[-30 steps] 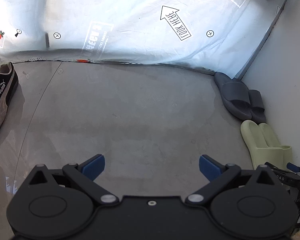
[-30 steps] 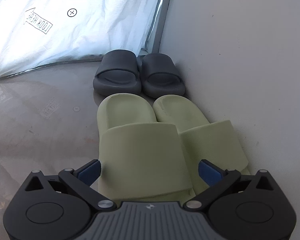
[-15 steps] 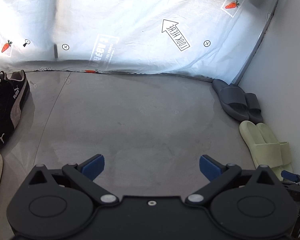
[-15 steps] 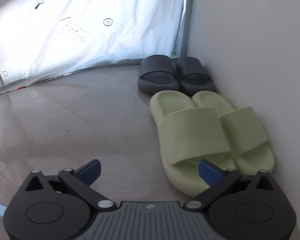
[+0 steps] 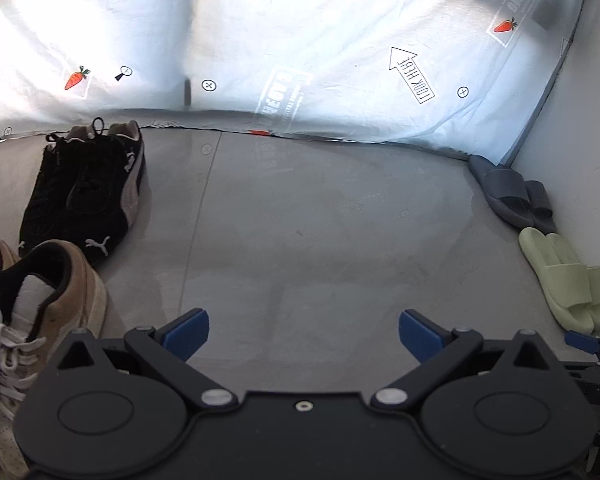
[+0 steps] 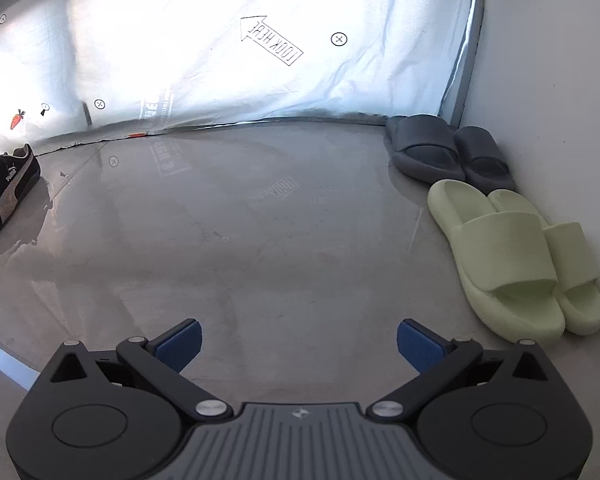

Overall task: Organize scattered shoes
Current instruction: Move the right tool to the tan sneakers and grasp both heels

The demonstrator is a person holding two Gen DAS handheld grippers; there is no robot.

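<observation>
Both tongs (image 5: 304, 336) (image 6: 299, 344) gape empty over the floor (image 6: 260, 248)

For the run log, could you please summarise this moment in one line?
left gripper open | right gripper open | green slides, grey slides paired by wall

Left gripper (image 5: 304, 334) and right gripper (image 6: 298, 344) both hover with jaws spread wide, holding nothing.

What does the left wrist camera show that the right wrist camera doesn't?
Only the left wrist view: tan sneakers at the near left, and both black sneakers side by side. Only the right wrist view: the slides close up. Both: grey slides and green slides along the wall, and one open, empty tool each, left and right.
</observation>
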